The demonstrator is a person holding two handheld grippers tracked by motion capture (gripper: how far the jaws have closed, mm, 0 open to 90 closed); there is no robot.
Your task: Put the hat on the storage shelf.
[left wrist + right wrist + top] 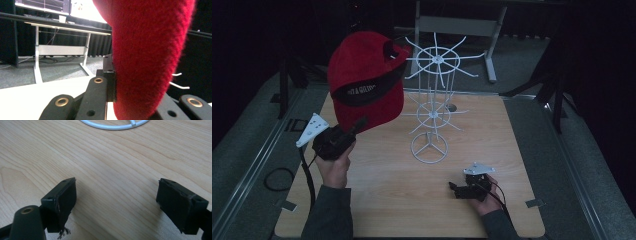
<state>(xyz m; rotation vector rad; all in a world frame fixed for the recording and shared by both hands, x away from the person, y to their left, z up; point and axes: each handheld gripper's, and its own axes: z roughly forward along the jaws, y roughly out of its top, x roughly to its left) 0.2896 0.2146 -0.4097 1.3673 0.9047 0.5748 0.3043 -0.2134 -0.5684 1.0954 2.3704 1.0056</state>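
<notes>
Left tongs [358,125] raised, angled up, clenched on red cap [364,80]; right tongs [117,202] released, resting low on table [492,135].

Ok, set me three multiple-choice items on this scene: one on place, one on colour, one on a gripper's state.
1. Where does the right gripper sit?
A. on the table, near the rack's ring base
B. atop the rack
C. inside the cap

2. What colour is the cap?
A. blue
B. red with a black band
C. white

3. How do the left gripper jaws stand?
A. wide apart, empty
B. shut on the cap
C. shut on the wire rack

Answers: 1 A, it rests on the wood by the ring; 2 B, red fabric shows; 3 B, red fabric sits between the jaws.
</notes>
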